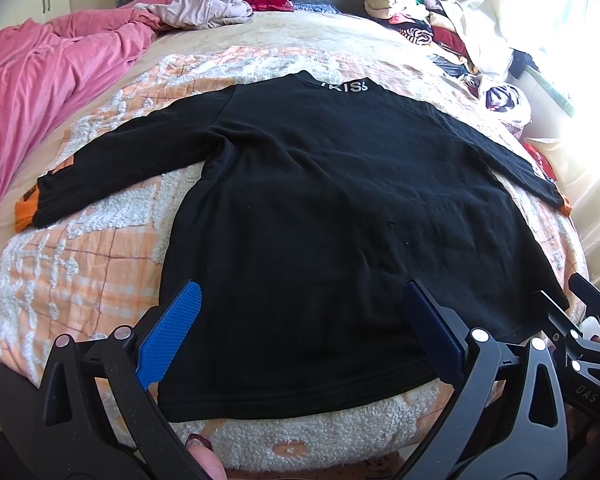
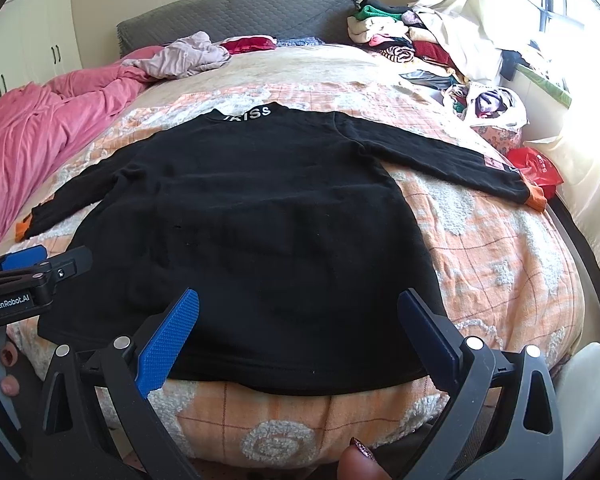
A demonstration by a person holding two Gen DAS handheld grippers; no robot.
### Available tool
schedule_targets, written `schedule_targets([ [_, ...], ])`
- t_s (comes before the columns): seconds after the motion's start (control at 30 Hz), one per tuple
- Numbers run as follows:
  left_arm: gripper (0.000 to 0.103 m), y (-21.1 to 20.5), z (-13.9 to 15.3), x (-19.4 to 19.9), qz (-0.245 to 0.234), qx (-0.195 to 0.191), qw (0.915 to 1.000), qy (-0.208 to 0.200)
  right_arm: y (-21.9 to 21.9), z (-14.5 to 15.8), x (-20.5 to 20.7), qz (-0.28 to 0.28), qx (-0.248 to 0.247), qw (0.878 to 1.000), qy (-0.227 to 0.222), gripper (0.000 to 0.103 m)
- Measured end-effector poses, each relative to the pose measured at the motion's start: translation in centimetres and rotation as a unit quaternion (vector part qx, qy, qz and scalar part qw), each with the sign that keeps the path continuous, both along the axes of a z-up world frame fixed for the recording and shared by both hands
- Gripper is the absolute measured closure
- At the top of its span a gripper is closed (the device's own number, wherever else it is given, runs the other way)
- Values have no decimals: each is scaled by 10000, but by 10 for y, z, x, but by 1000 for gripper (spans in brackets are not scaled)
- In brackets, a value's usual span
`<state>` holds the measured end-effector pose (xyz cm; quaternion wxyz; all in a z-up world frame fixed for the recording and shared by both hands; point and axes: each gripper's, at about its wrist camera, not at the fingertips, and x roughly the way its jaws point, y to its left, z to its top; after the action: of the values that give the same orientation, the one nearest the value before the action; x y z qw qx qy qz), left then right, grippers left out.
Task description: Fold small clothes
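A black long-sleeved top [image 1: 320,208] with orange cuffs and white lettering at the collar lies flat on the bed, sleeves spread, hem toward me. It also shows in the right wrist view [image 2: 260,220]. My left gripper [image 1: 304,292] is open and empty, hovering over the hem near its left part. My right gripper [image 2: 300,300] is open and empty over the hem's right part. The right gripper also shows at the right edge of the left wrist view [image 1: 580,320], and the left gripper at the left edge of the right wrist view [image 2: 40,268].
An orange and white checked blanket [image 1: 80,264] covers the bed. A pink duvet [image 1: 40,72] lies bunched at the left. A pile of clothes [image 1: 412,20] sits at the far right by the curtain. A red bag [image 2: 536,168] lies by the right cuff.
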<state>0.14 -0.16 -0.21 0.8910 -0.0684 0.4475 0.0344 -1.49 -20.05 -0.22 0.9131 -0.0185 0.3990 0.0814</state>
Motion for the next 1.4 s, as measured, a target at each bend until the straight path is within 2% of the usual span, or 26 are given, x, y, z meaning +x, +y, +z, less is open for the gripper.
schedule_targets([
  [1.4, 8, 9, -3, 5, 68, -10, 10000, 13, 0, -6, 1, 13, 14, 10000, 36, 4],
])
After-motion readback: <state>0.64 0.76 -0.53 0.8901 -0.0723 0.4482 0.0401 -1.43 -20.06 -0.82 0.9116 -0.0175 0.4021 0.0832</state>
